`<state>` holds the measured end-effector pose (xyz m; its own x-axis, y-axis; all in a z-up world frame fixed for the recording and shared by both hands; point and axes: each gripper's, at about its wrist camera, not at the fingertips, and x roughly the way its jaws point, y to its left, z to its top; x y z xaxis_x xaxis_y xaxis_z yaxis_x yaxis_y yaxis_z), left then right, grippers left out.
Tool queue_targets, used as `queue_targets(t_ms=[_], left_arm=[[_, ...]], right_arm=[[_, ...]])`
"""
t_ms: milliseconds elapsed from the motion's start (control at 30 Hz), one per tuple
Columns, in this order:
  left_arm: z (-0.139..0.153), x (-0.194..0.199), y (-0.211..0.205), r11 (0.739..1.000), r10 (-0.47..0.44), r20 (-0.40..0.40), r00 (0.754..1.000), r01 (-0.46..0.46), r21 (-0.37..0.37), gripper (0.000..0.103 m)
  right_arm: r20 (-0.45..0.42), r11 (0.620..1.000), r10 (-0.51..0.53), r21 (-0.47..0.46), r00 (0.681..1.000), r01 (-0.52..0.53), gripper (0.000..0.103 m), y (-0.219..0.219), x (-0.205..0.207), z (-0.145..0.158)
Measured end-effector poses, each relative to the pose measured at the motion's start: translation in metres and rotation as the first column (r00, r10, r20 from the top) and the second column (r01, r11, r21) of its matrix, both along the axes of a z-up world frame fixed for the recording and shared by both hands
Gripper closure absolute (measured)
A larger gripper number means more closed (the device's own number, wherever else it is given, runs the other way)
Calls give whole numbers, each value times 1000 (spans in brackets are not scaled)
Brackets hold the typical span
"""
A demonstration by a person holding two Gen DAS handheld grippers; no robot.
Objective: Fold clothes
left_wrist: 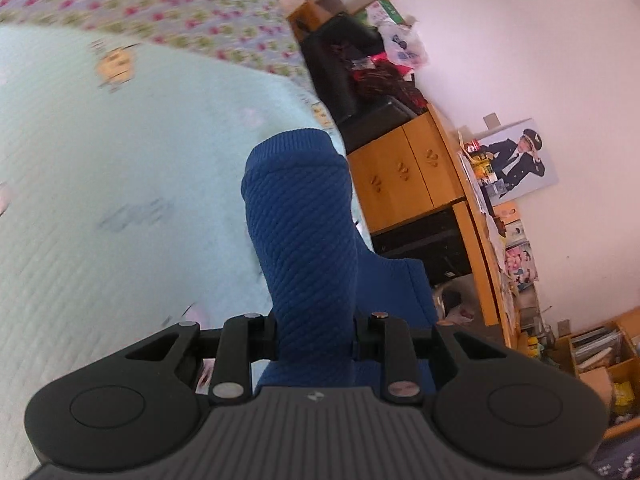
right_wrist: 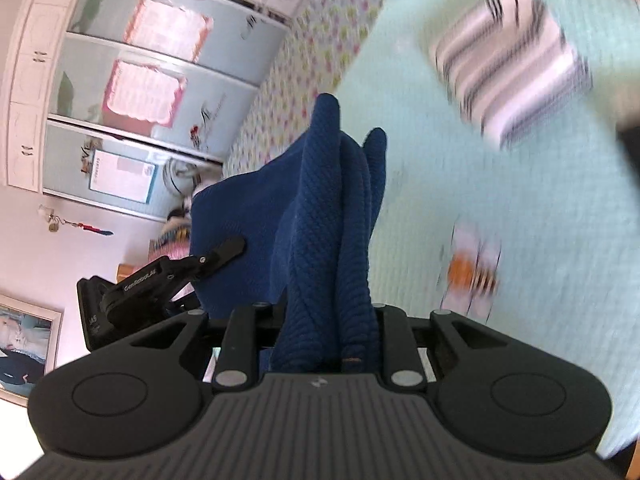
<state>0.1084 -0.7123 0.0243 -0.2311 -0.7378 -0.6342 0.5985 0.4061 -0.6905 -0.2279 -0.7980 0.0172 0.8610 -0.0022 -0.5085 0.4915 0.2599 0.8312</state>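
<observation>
A dark blue textured knit garment hangs lifted above the bed. My left gripper is shut on one part of it; the cloth wraps over both fingers and hides them. In the right wrist view the same garment is bunched in upright folds inside my right gripper, which is shut on it, its fingertips covered too. My left gripper also shows there at the left, clamped on a flat stretch of the blue cloth.
Under both grippers lies a bed with a mint-green quilt over a floral sheet. A folded striped cloth rests on the quilt. A wooden cabinet and a cluttered desk stand beside the bed; mirrored wardrobe doors lie beyond it.
</observation>
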Motion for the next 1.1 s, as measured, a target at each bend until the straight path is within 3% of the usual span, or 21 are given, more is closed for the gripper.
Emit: queue_targets(t_ms=[300,567,700,800,867,1100], left_arm=[[-49,-7,-179,1000,-26,23,999,26,3,74],[-135,-3,-283,995,-84,7,996,83,58,74],[-190,-1,-312,984,-100,9,995,97,150,74],[-207,4,-314,981,-92,-5,996,92,169,73],[-210,11,-310,984,-78,-48,996,84,159,72],[-211,21,-312,978,-74,-54,996,83,191,66]], right_arm=[[6,996,-29,-81,1000,30,78,-187,5,-42],[-28,992,-103,-71,994,101,78,-275,5,-121],[-89,990,-137,-33,987,135,78,-294,10,-177],[-91,984,-174,15,981,176,78,-300,5,-211],[-66,981,-190,38,980,192,78,-300,0,-218],[-37,974,-214,72,976,216,78,-295,1,-221]])
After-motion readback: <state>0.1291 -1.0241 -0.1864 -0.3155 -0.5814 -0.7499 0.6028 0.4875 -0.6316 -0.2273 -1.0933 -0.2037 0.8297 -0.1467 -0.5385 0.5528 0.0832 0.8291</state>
